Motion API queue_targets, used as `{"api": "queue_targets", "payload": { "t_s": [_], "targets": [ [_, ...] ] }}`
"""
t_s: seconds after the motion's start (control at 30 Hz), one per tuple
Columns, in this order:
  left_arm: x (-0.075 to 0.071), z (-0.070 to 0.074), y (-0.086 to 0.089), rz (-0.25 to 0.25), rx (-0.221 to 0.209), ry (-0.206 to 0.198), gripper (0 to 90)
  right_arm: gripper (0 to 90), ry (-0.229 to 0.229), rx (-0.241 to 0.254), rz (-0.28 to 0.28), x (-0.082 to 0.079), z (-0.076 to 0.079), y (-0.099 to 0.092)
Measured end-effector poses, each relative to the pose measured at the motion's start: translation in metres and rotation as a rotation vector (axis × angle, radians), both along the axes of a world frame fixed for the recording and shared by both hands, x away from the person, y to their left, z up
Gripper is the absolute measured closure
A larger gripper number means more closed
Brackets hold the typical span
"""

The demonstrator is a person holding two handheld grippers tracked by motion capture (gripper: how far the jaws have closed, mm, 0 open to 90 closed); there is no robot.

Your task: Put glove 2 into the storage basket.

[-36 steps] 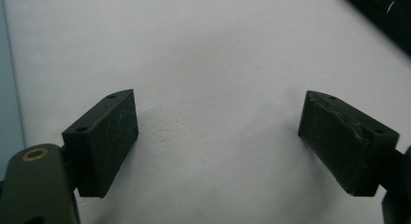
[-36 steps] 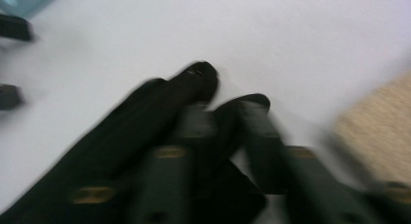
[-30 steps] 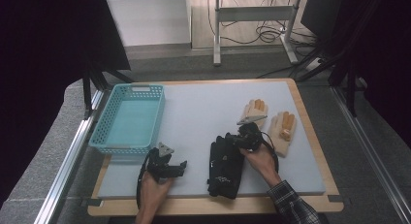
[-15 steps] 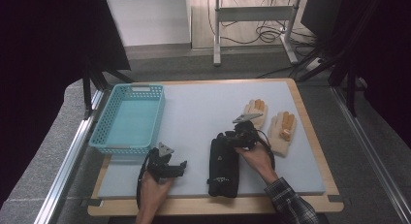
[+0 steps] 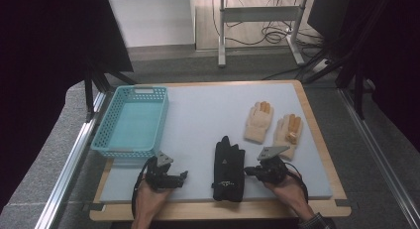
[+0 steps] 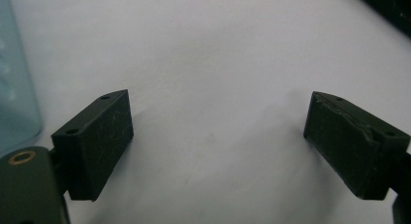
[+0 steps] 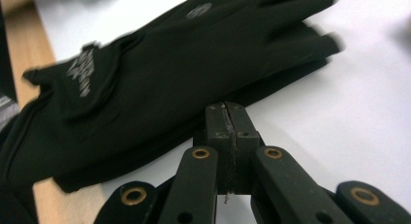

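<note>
Pale grey matting covers the desk [image 5: 198, 120], ringed by a wooden edge. Right tongs [image 7: 228, 118] are pressed fully shut with nothing between them, their tips just beside the black gloves [image 5: 229, 170] — the pair lies to their left in the high view, long axis running from the near edge away toward the fingers. Left tongs [image 6: 218, 136] stand wide and empty over bare mat, farther off. Thin, dark, stacked flat, the pair has pale print near the cuff.
</note>
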State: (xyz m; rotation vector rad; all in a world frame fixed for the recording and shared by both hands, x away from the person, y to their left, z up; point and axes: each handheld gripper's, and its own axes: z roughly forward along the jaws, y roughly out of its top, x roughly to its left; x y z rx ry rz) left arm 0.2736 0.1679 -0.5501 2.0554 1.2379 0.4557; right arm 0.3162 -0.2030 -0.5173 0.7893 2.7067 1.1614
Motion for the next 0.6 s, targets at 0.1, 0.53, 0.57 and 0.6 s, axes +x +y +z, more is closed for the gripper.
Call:
{"api": "queue_targets", "payload": {
  "t_s": [0.1, 0.53, 0.57, 0.6],
  "targets": [
    [-0.001, -0.001, 0.005, 0.008, 0.005, -0.001, 9.4, 88.7, -0.001, -0.002, 0.009, -0.005, -0.004, 0.002],
    [0.0, -0.003, 0.021, -0.018, 0.014, -0.016, 5.1, 88.2, 0.028, 0.026, 0.055, -0.01, -0.014, 0.042],
    [0.0, -0.003, 0.023, -0.022, 0.015, -0.02, 5.1, 88.2, 0.028, 0.026, 0.055, -0.01, -0.014, 0.042],
    [0.0, -0.004, 0.025, -0.023, 0.016, -0.027, 5.2, 88.1, 0.028, 0.024, 0.056, -0.008, -0.014, 0.049]
  ]
}}
